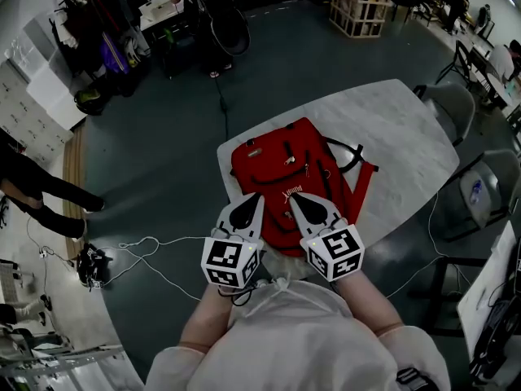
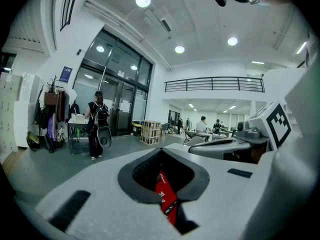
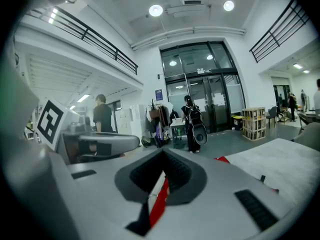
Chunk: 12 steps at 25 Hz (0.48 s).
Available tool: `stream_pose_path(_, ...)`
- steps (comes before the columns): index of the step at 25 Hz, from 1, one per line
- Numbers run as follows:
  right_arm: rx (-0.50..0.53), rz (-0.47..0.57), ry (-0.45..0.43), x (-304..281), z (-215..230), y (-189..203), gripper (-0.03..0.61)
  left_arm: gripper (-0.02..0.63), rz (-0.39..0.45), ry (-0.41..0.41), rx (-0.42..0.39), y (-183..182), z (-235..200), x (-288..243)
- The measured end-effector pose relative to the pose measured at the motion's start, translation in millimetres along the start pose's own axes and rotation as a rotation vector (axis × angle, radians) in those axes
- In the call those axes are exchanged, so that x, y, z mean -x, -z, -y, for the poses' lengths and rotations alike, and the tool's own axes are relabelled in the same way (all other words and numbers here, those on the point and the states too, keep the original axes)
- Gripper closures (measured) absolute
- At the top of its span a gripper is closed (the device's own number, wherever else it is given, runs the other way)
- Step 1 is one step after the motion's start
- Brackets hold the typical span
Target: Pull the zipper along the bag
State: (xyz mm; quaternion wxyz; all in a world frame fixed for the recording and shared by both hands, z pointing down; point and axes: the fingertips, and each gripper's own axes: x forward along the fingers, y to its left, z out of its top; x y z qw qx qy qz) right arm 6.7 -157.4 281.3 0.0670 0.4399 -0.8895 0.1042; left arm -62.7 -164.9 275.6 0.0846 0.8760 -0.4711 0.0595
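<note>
Looking down from the head view, the person's two grippers sit side by side at the near edge of the bag. The left gripper [image 1: 256, 196] has its jaws pinched together on a red strip [image 2: 165, 196] with a bit of print on it. The right gripper [image 3: 156, 204] is likewise clamped, on a red-and-white strip [image 3: 159, 200]; that could be the zip pull or just a tab, can't tell from here.

The red backpack [image 1: 277, 165] lies flat on the pale table [image 1: 399, 129], its near end under both sets of tips and its black straps [image 1: 348, 158] flopped off to the right.

For the step in hand, probably best if one gripper holds the fabric taut while the other drags along the zip line, low and in line with the teeth; yanking upward would likely just lift the whole bag. The straps shouldn't be in the way, though a floppy bag bunches easily.

Further out, grey chairs [image 1: 453, 108] crowd the table's right side; white cables [image 1: 146, 247] trail on the floor to the left near someone's dark legs [image 1: 45, 198]. A wooden crate [image 1: 360, 5] and a cluttered coat rack [image 1: 94, 27] sit way back; none of that gets in the way.
</note>
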Motion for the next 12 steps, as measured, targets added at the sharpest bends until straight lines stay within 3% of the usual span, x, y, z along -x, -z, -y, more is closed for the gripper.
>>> stream_pose_path(12, -0.002, 0.002, 0.001, 0.1, -2.2, 0.3, 0.552, 0.595, -0.005, 0.010, 0.016, 6.0, 0.5, 0.0)
